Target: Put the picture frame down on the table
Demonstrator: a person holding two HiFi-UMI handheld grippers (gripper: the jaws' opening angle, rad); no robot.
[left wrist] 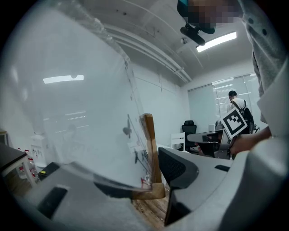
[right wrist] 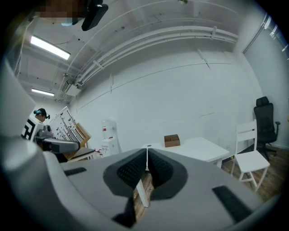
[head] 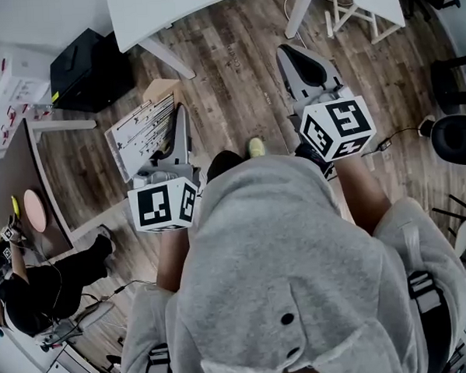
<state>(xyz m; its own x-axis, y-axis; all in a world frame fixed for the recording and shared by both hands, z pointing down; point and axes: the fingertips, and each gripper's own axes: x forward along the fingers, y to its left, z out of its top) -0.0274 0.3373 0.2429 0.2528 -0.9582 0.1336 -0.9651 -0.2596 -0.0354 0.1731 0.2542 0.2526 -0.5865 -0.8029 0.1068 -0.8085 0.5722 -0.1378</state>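
The left gripper point(head: 176, 138) has its fingers clamped on the picture frame's point(head: 141, 134) lower edge, the frame standing out beyond them above the floor; the white surface point(head: 169, 13) lies farther off; the right gripper point(right wrist: 146, 169) is pressed together, empty.

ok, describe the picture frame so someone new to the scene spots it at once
In the head view, find the white table at the top, then drop down over the wood floor to the left hand-held gripper. The picture frame sits in its jaws: the only flat white panel with black line drawings and a pale wood edge.
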